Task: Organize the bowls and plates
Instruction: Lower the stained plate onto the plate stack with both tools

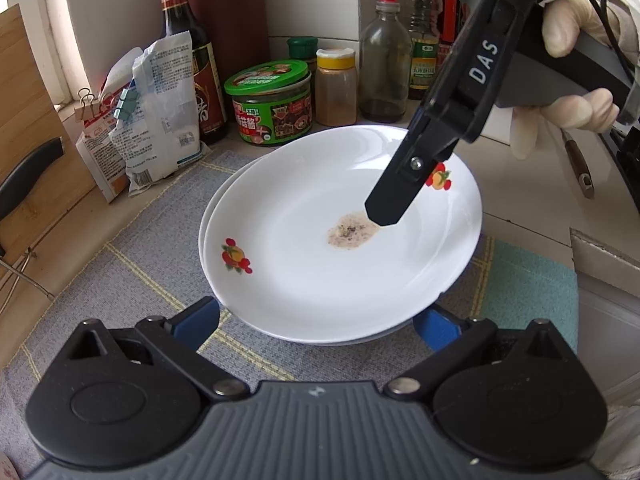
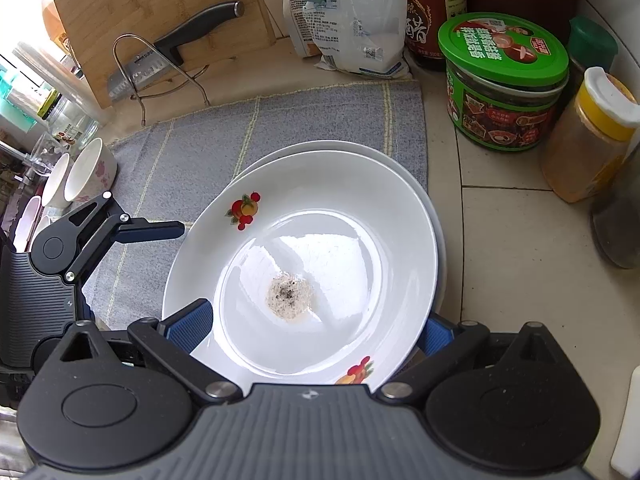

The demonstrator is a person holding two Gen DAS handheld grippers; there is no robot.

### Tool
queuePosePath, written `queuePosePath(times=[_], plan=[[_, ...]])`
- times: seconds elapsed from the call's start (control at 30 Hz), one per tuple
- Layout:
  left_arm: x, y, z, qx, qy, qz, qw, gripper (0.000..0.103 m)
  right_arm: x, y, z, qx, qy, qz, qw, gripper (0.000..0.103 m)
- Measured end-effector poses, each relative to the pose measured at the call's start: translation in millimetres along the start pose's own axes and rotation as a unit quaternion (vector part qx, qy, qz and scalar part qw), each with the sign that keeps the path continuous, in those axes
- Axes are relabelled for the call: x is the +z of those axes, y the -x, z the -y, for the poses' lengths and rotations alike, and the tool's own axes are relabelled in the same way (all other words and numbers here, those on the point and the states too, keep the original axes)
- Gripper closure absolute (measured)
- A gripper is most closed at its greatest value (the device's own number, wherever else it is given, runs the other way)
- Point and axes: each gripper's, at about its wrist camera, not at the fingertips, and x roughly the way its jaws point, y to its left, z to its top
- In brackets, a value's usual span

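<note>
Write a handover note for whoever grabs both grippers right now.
Left gripper: open, at the top plate rim, holding nothing.
Right gripper: open, over the same plate, holding nothing.
The top plate, with residue in its centre, sits on a lower plate on the grey mat. Two bowls stand by the mat's edge.
Done: plates stacked. Left: probably gather the bowls.

Both wrist fisheyes look down close from opposite sides, sharing the white fruit-printed plate (image 1: 320, 248) (image 2: 320, 216).

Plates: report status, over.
Both grippers open, left gripper and right gripper at top plate rim. Two plates stacked on mat. Crumbs on top plate. Bowls aside.
</note>
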Motion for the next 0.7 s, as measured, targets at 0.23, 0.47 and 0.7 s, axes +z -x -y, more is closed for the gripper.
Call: queuePosePath(times=[0.23, 0.47, 0.7], plan=[[-0.4, -0.6, -0.7, -0.002, 0.000, 0.000, 1.0000, 0.001, -0.5, 1.0, -0.9, -0.010, 0.000, 0.000, 1.000, 0.000], [-1.6, 0.2, -1.8, -0.001, 0.001, 0.001, 1.0000, 0.001, -1.6, 1.8, -2.7, -0.017, -0.002, -0.004, 1.000, 0.000], [-3.6, 1.5, -3.5, 0.002, 0.006, 0.003, 1.0000, 0.001, -4.8, 3.2, -5.7, -0.029, 0.002, -0.008, 1.000, 0.000]])
